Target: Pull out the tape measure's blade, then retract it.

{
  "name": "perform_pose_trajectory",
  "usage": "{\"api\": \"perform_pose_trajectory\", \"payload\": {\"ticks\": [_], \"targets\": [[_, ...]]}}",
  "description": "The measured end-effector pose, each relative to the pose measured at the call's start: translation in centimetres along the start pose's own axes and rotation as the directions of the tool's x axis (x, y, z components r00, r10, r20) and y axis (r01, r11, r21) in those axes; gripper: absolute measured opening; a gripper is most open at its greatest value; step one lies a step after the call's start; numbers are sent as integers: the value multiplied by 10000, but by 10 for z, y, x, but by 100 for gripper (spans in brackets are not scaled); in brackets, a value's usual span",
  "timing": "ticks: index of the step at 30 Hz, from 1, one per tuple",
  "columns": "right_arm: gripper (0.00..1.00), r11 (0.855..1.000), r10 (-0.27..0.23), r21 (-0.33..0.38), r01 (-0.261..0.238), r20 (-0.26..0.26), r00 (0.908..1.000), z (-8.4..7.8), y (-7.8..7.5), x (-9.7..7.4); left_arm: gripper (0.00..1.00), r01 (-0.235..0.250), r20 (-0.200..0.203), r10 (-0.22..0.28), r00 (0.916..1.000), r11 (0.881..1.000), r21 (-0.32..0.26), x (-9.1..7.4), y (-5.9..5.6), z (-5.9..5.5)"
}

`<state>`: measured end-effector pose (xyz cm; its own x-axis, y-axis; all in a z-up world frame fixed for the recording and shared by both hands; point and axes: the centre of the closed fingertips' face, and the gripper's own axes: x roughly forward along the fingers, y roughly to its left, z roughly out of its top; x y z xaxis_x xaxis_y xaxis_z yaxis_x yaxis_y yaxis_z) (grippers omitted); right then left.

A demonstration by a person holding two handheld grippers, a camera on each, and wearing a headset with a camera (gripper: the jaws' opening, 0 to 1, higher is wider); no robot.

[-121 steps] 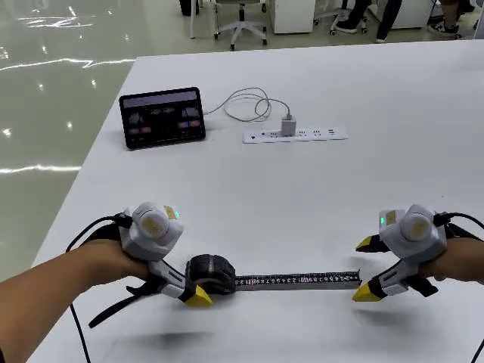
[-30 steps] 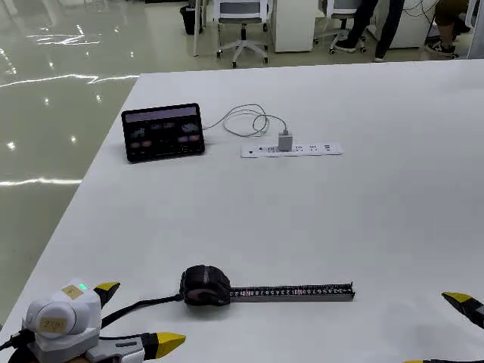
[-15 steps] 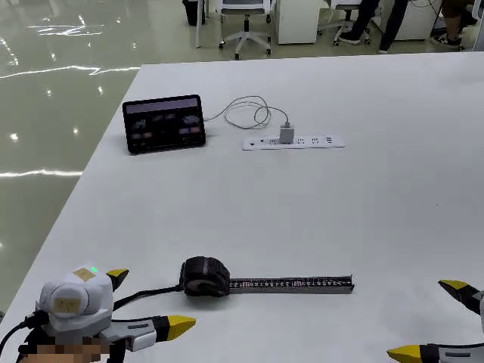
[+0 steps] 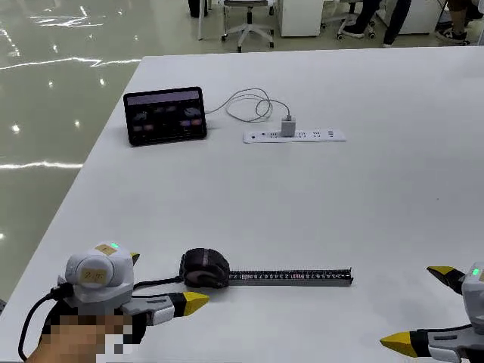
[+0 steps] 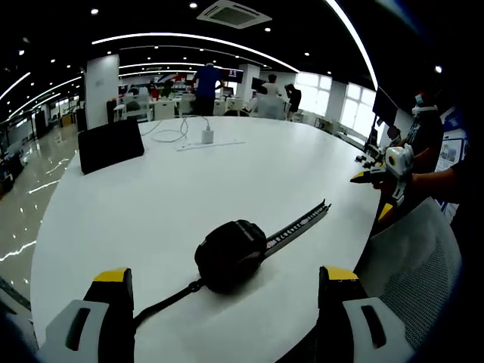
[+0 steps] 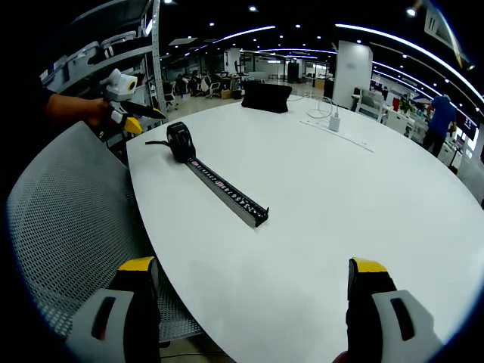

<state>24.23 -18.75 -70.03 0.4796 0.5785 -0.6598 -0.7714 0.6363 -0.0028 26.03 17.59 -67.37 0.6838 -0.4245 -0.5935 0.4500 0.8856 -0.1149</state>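
Note:
The black tape measure (image 4: 206, 268) lies on the white table (image 4: 302, 197) with its blade (image 4: 291, 276) pulled out to the right, flat on the surface. My left gripper (image 4: 164, 280) is open just left of and in front of the case, touching nothing. In the left gripper view the case (image 5: 231, 253) sits between and a little beyond the yellow tips of the left gripper (image 5: 226, 275). My right gripper (image 4: 417, 308) is open, well to the right of the blade's end. The right gripper view has the blade (image 6: 227, 193) ahead of the right gripper (image 6: 252, 265).
A dark tablet (image 4: 165, 115) stands at the back left. Beside it lies a white power strip (image 4: 295, 136) with a charger and a looped cable (image 4: 249, 106). The table's left edge (image 4: 83, 181) drops to a shiny floor. A grey mesh chair seat (image 6: 68, 227) sits by the near edge.
Four seconds ago the left gripper held the case and the right gripper was at the blade's end. Both have let go. Over the last second both have moved back up toward the tape.

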Motion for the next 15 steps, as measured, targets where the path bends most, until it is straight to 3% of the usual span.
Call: {"api": "perform_pose_trajectory", "payload": {"ticks": [5, 12, 13, 15], "targets": [[100, 9996, 186, -219, -189, -143, 9997, 4, -2, 6, 98, 219, -210, -221, 9995, 9997, -135, 7, -10, 3], [100, 9973, 496, -519, -516, -398, 9980, 10, 0, 14, 98, 383, -422, -374, 9984, 9991, 206, 23, -24, 11], [100, 9971, 515, -537, -536, -406, 9979, 11, -1, 15, 98, 358, -387, -352, 9986, 9992, 152, 26, -25, 12], [100, 9962, 558, -645, -587, -456, 9974, 13, -2, 17, 98, -59, -702, 54, 9975, 10000, -65, 30, -20, 8]]}}
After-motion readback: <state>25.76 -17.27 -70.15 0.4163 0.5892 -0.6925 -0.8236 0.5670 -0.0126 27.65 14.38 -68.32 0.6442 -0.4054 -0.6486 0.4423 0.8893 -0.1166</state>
